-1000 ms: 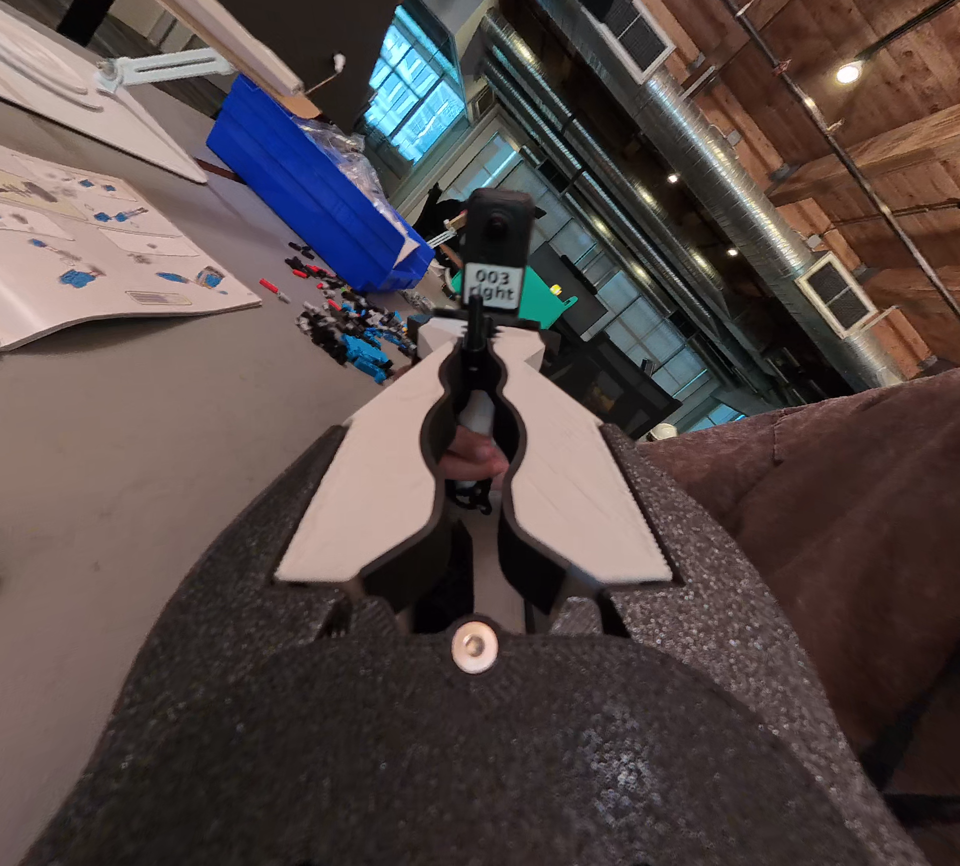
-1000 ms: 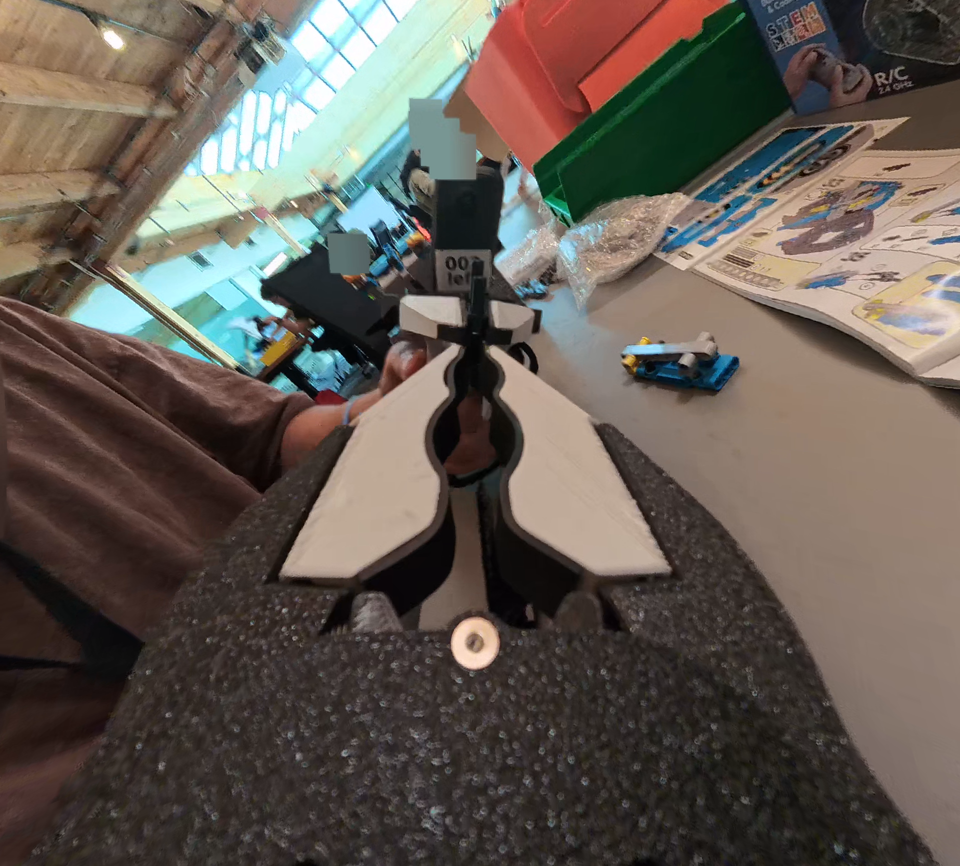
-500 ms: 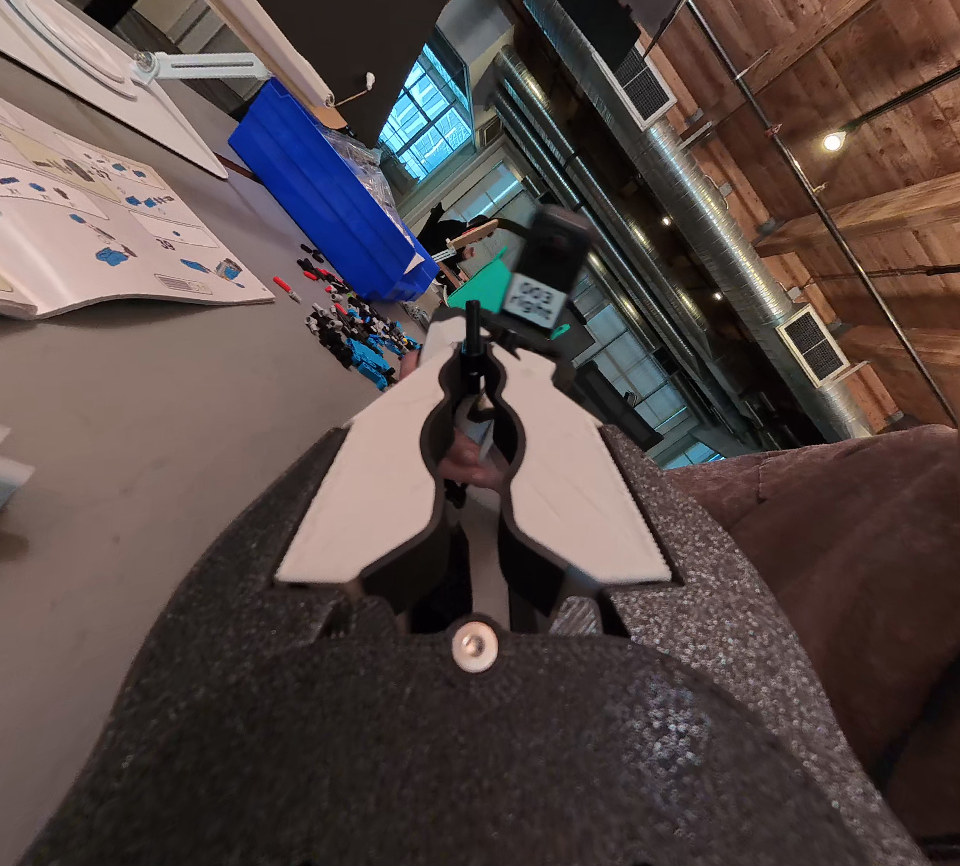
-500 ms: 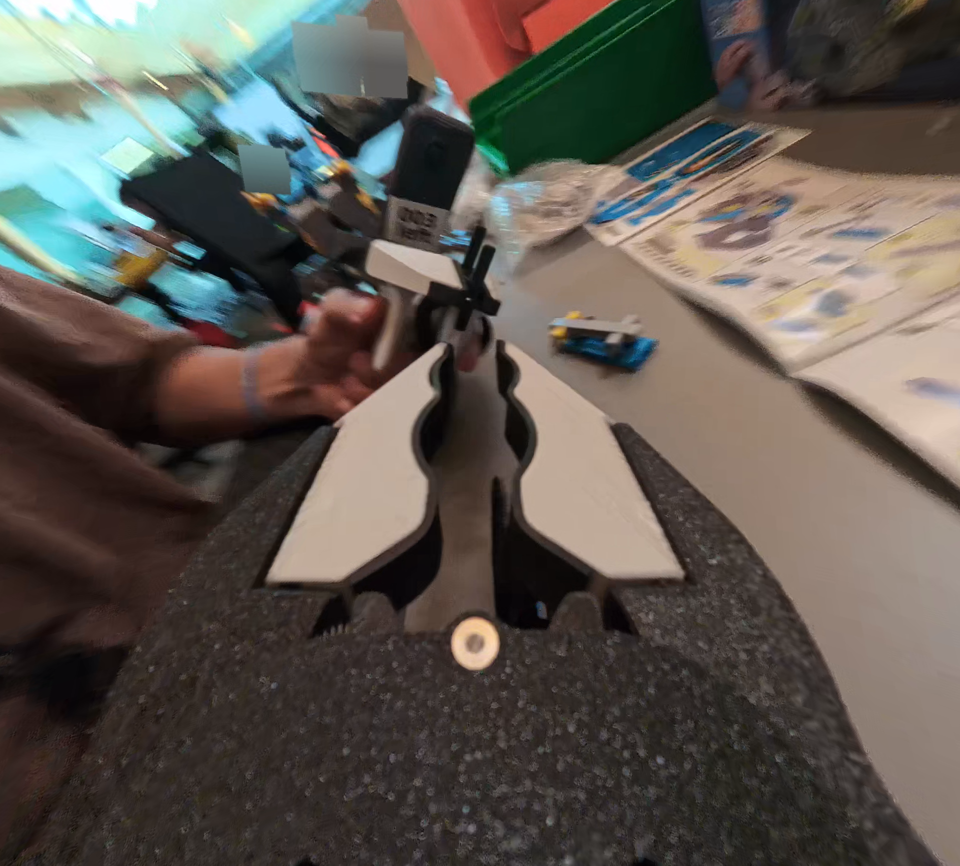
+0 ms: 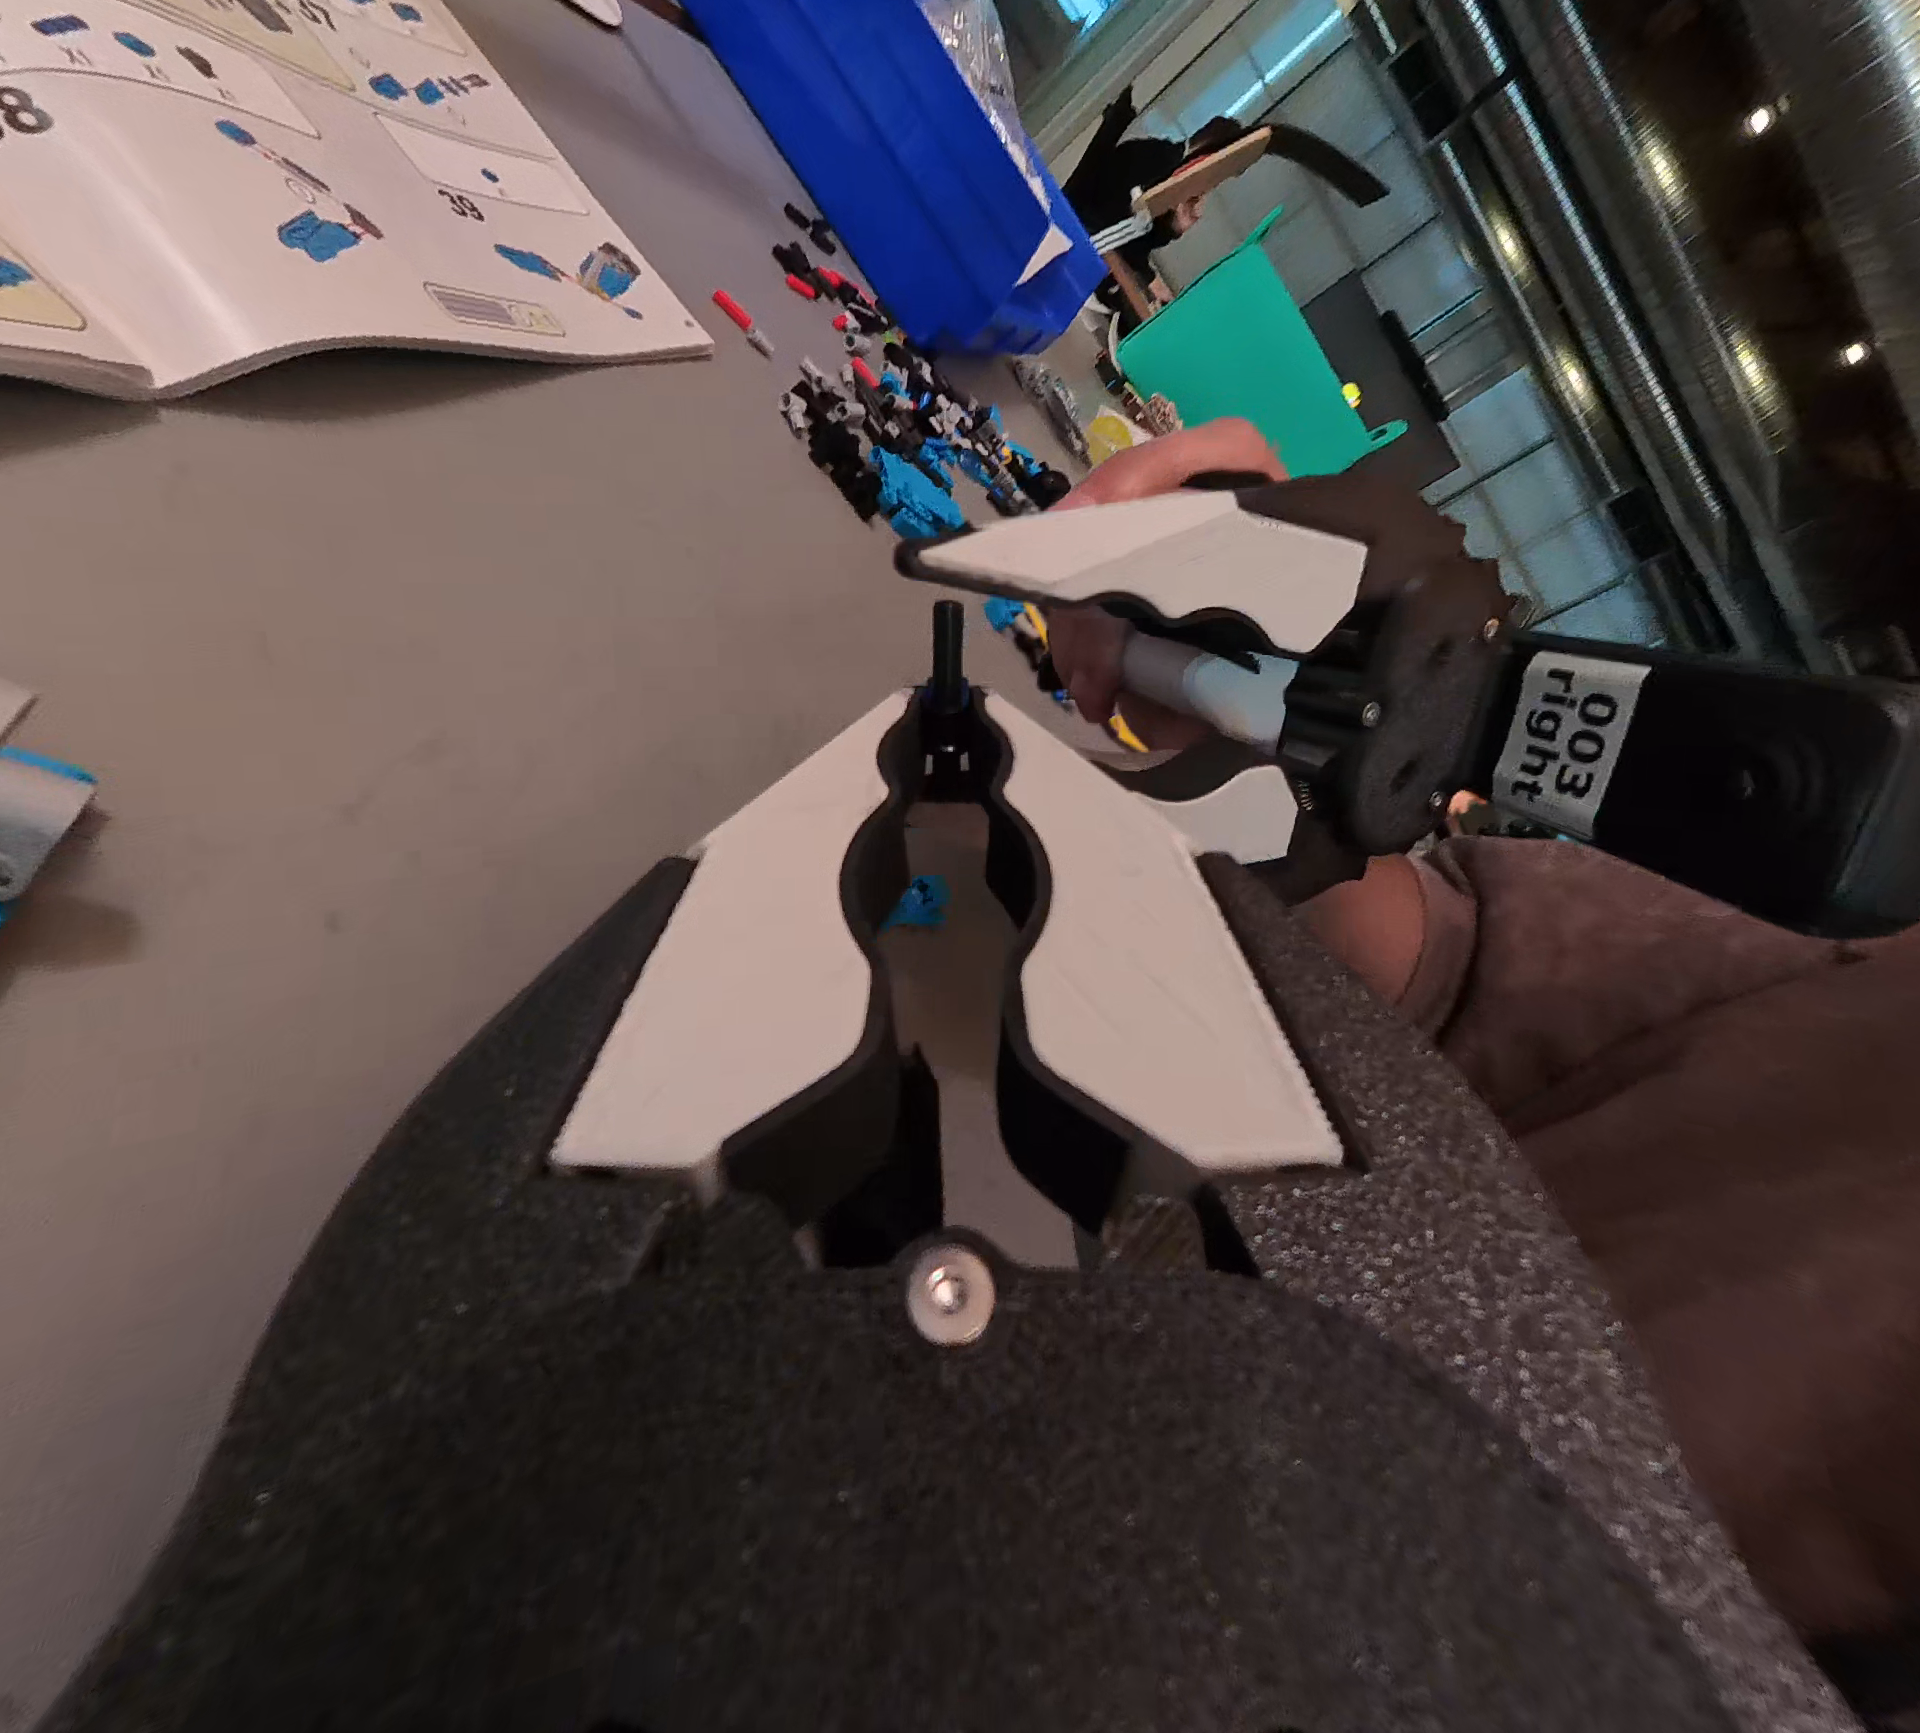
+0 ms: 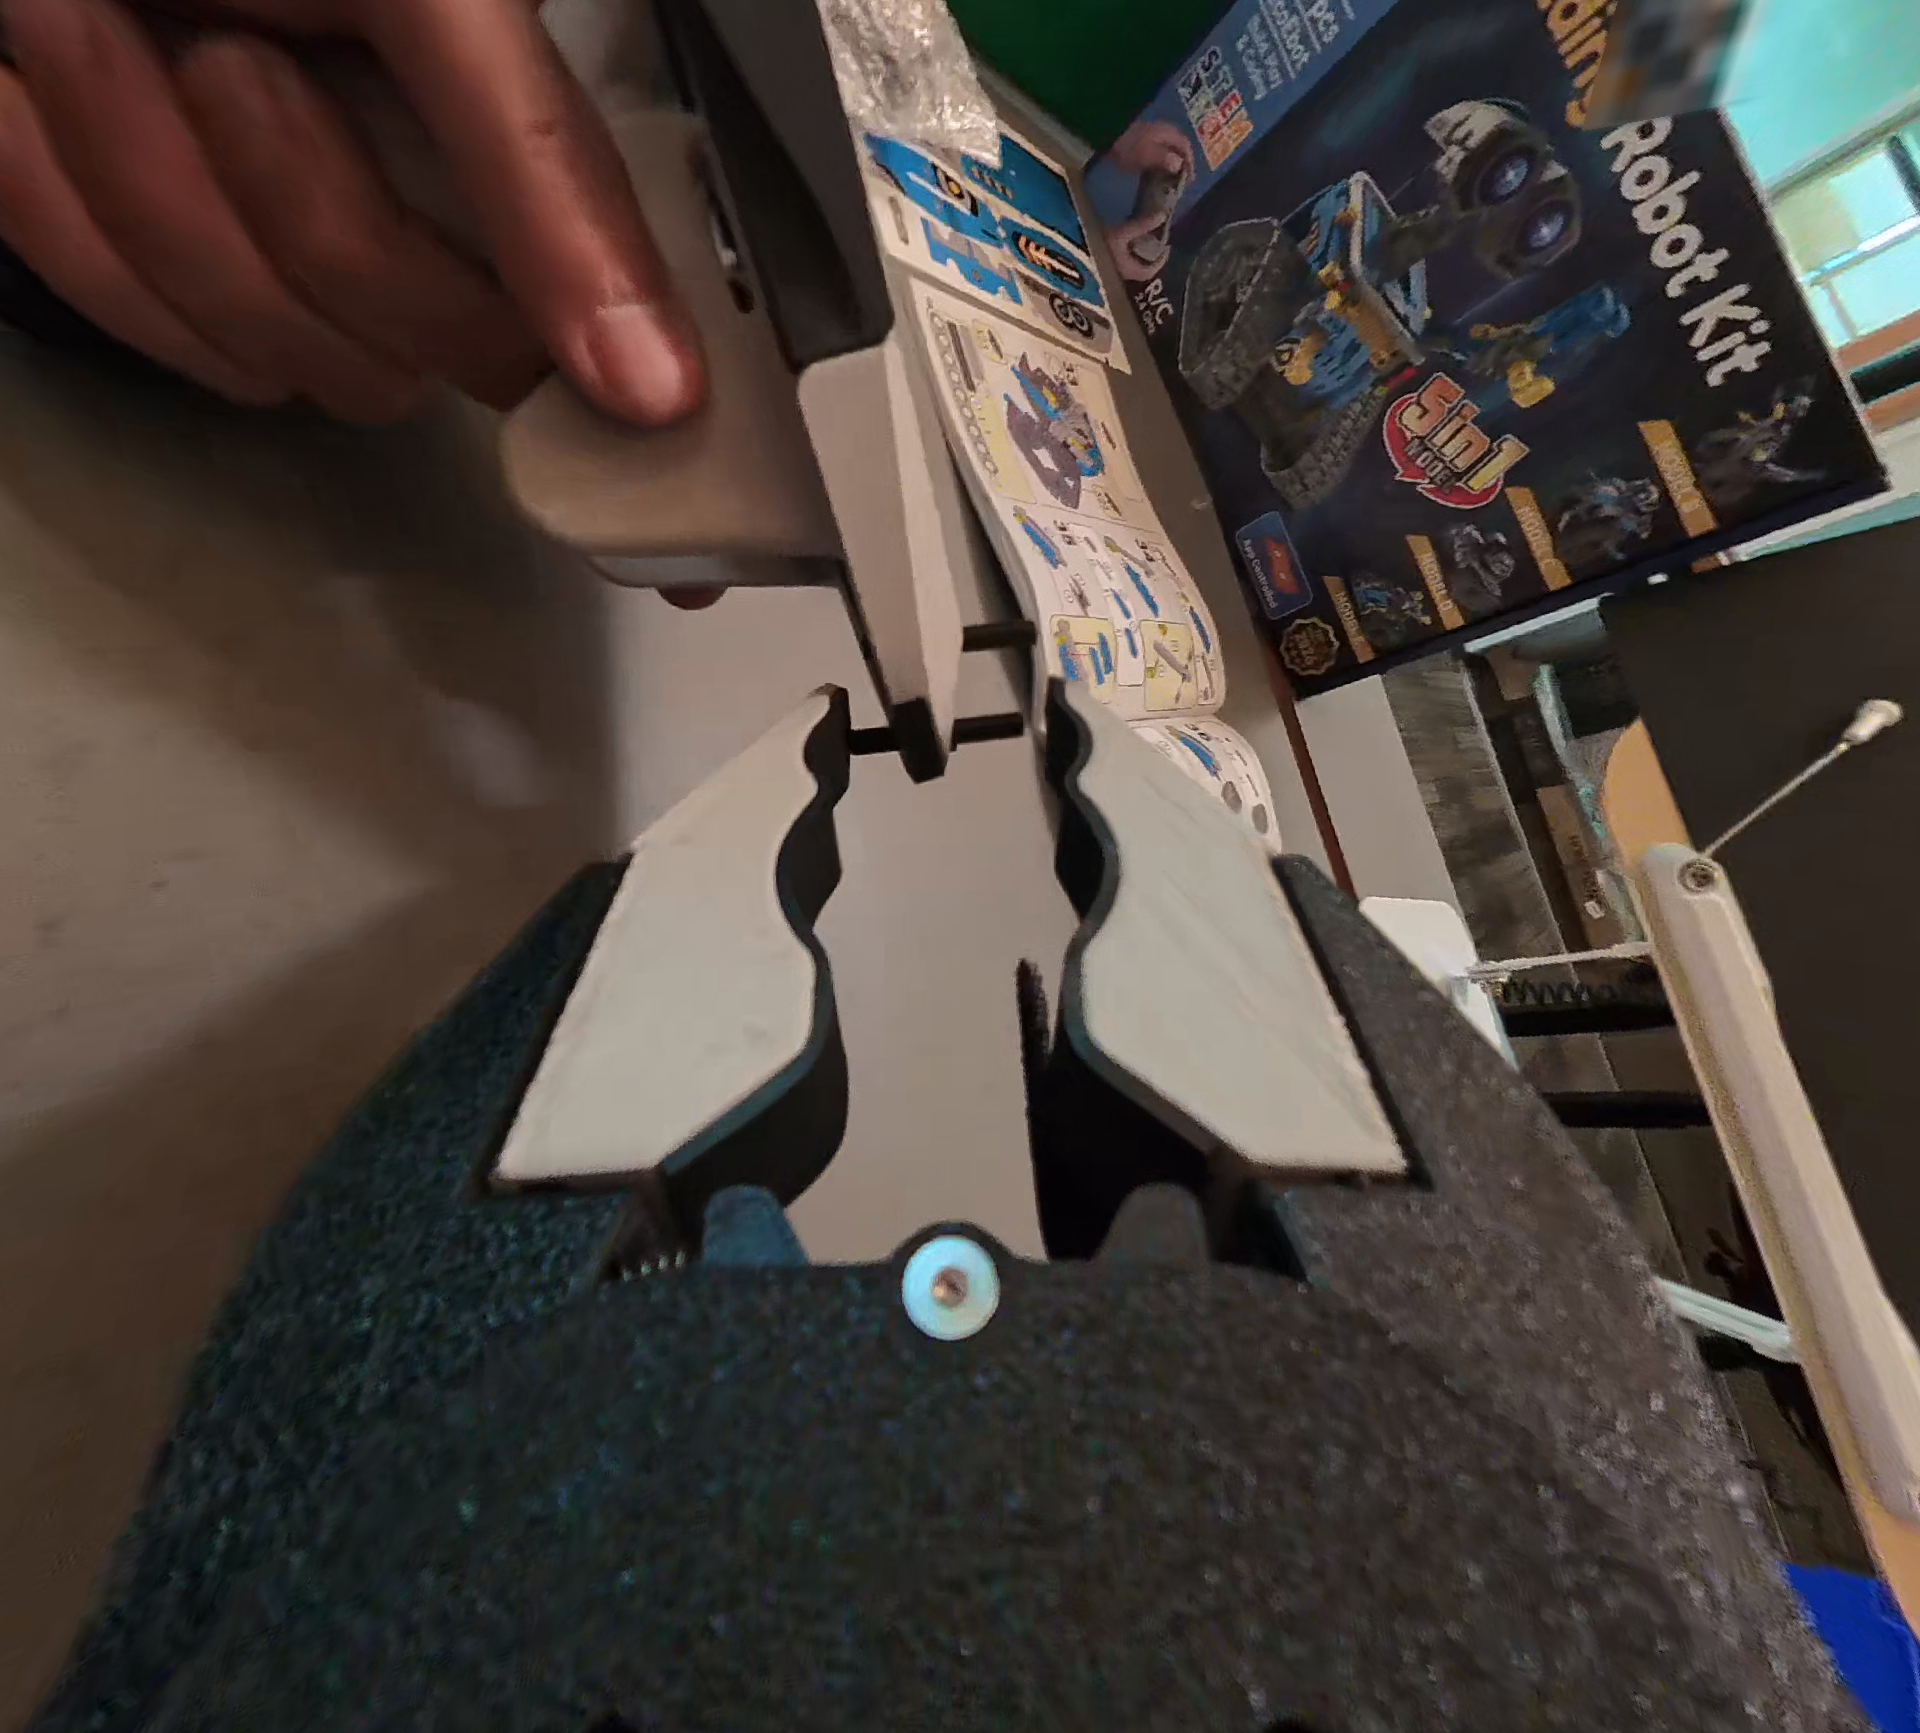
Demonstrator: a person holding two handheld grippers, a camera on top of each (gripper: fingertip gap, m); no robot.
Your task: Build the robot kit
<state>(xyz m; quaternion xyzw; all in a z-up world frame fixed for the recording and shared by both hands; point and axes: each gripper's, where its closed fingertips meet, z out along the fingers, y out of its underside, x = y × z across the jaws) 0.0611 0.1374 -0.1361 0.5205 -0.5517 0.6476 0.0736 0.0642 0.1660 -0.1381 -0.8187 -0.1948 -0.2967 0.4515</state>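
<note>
**A:** What has the left gripper (image 5: 945,733) got?

**B:** Its claw is closed on a small black pin (image 5: 945,660), pinched at the very tips. One stub pokes out towards 12 o'clock, above the table (image 5: 416,644).

**A:** And the right gripper (image 6: 940,719)?

**B:** Its claw is spread and empty. In its own view the pin comes in from 12 o'clock and sits between its tips. One end seems to touch the finger at 9 o'clock, and the other stops short of the finger at 3.

**A:** Is that hold sound?

**B:** I'd call it thin. The pin is hard, smooth plastic, round and short, held by the tips alone. A square, gentle squeeze suits it, since a sideways nudge could tip it.

**A:** What is around them?

**B:** From the left view, an open paper booklet (image 5: 312,229) lies at 10 o'clock. A loose pile (image 5: 904,447) of black, blue and red bits is at 12, with a glossy blue bin (image 5: 862,83) beyond it. The right view shows a hand (image 6: 312,177) at 10 and a printed box (image 6: 1507,281) at 2. Both gripper bodies are grainy black foam with flat white fingers.
</note>
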